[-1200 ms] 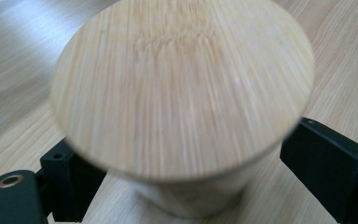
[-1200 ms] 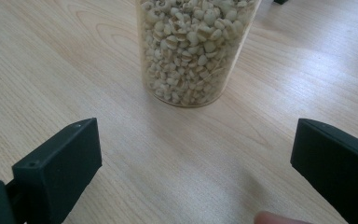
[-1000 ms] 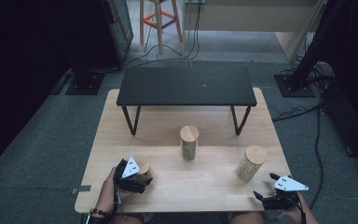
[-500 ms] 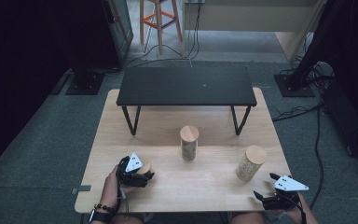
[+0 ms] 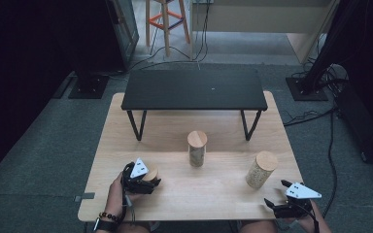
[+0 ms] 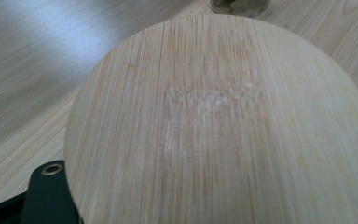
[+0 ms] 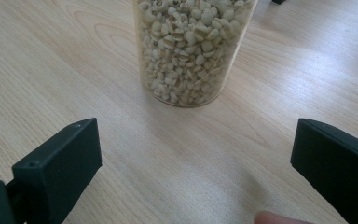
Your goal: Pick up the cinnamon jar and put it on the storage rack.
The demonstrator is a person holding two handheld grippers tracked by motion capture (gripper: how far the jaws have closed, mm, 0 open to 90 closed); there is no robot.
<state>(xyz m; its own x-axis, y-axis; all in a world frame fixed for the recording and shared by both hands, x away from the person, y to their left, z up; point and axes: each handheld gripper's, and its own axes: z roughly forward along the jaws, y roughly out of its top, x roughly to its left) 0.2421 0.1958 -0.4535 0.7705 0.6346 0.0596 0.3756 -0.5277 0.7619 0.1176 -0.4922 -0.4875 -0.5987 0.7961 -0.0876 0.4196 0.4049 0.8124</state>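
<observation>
A short jar with a round bamboo lid [image 5: 151, 173] stands at the table's front left. My left gripper [image 5: 139, 175] is down over it. In the left gripper view the lid [image 6: 223, 126] is very close, one black jaw shows at its lower left edge, and the other jaw is hidden. My right gripper [image 5: 291, 200] rests open near the front right corner. A clear jar of pale grains [image 7: 193, 51] stands just beyond it and apart from its jaws; from above it is the jar with the wooden lid [image 5: 261, 169].
A third lidded jar [image 5: 197, 148] stands mid-table. A low black bench [image 5: 194, 90] spans the back of the wooden table [image 5: 213, 194]. Cables, a stool and dark stands surround the table on the floor.
My left gripper has shifted slightly right, further over the front-left jar. The right gripper and the other two jars have stayed put.
</observation>
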